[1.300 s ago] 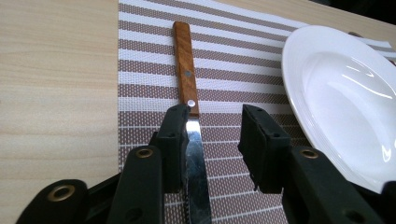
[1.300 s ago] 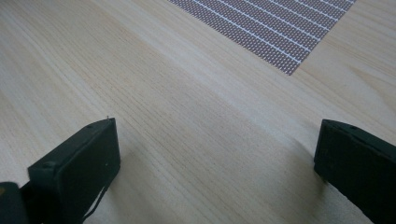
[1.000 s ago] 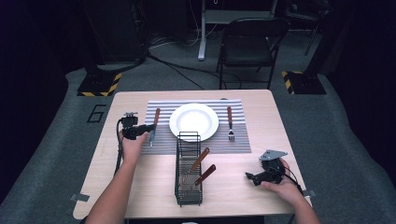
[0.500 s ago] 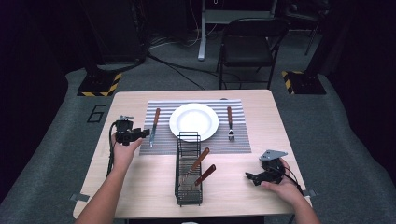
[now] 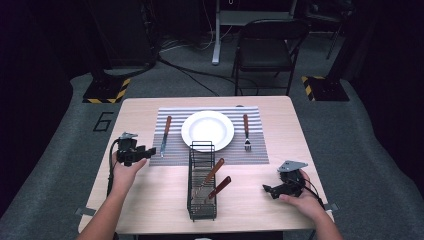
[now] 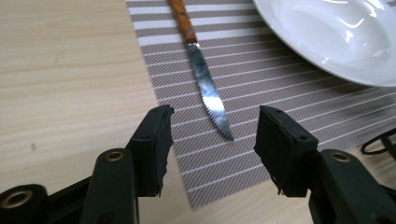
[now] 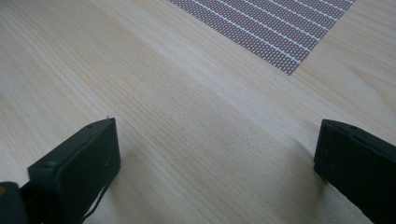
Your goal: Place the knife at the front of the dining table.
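So the left gripper (image 5: 145,152) just backed off toward 7 o'clock, jaws opening with nothing in them. The knife (image 5: 165,132) now lies released on the placemat (image 5: 260,150), at 9 o'clock of the plate (image 5: 207,131). Looks placed. The right gripper (image 5: 269,189) rests open, empty.

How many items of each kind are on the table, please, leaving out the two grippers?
Plate: 1
Placemat: 1
Wire rack: 1
Knife on the placemat: 1
Fork on the placemat: 1
Wooden-handled utensils in the wire rack: 2 (their heads are too small to tell apart)
Total: 7
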The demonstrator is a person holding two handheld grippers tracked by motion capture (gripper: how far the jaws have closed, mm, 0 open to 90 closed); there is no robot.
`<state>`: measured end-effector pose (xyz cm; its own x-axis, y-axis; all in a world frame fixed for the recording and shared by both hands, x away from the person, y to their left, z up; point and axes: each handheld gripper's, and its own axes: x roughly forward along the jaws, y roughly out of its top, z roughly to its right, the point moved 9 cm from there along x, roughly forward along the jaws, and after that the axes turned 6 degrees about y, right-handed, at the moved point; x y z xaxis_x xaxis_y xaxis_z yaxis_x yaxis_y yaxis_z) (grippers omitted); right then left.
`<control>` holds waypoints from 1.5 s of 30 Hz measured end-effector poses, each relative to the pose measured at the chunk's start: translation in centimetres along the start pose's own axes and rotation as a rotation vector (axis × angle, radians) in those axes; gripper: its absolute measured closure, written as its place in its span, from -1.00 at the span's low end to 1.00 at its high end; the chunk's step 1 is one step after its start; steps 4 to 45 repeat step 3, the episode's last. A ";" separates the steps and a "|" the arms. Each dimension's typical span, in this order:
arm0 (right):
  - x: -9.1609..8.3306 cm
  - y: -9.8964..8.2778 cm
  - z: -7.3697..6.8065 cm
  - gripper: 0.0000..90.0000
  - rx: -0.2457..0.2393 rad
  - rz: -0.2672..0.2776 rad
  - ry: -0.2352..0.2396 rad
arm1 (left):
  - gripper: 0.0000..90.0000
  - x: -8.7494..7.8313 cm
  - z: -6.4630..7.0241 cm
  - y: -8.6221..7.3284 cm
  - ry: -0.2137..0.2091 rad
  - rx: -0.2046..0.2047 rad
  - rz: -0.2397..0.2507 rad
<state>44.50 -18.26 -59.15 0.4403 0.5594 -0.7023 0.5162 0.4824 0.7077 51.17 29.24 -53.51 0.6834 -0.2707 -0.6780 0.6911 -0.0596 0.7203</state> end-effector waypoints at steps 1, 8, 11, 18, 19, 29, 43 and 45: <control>0.0 0.0 0.0 -1.00 0.000 0.000 0.000 | -0.01 0.0 -0.2 -0.2 0.001 -0.004 -0.002; 0.0 0.0 0.0 -1.00 0.000 0.000 0.000 | -0.03 -0.1 -0.5 -1.1 0.002 0.002 -0.016; 0.0 0.0 0.0 -1.00 0.000 0.000 0.000 | -0.03 -0.1 -0.5 -1.1 0.002 0.002 -0.016; 0.0 0.0 0.0 -1.00 0.000 0.000 0.000 | -0.03 -0.1 -0.5 -1.1 0.002 0.002 -0.016; 0.0 0.0 0.0 -1.00 0.000 0.000 0.000 | -0.03 -0.1 -0.5 -1.1 0.002 0.002 -0.016; 0.0 0.0 0.0 -1.00 0.000 0.000 0.000 | -0.03 -0.1 -0.5 -1.1 0.002 0.002 -0.016; 0.0 0.0 0.0 -1.00 0.000 0.000 0.000 | -0.03 -0.1 -0.5 -1.1 0.002 0.002 -0.016; 0.0 0.0 0.0 -1.00 0.000 0.000 0.000 | -0.03 -0.1 -0.5 -1.1 0.002 0.002 -0.016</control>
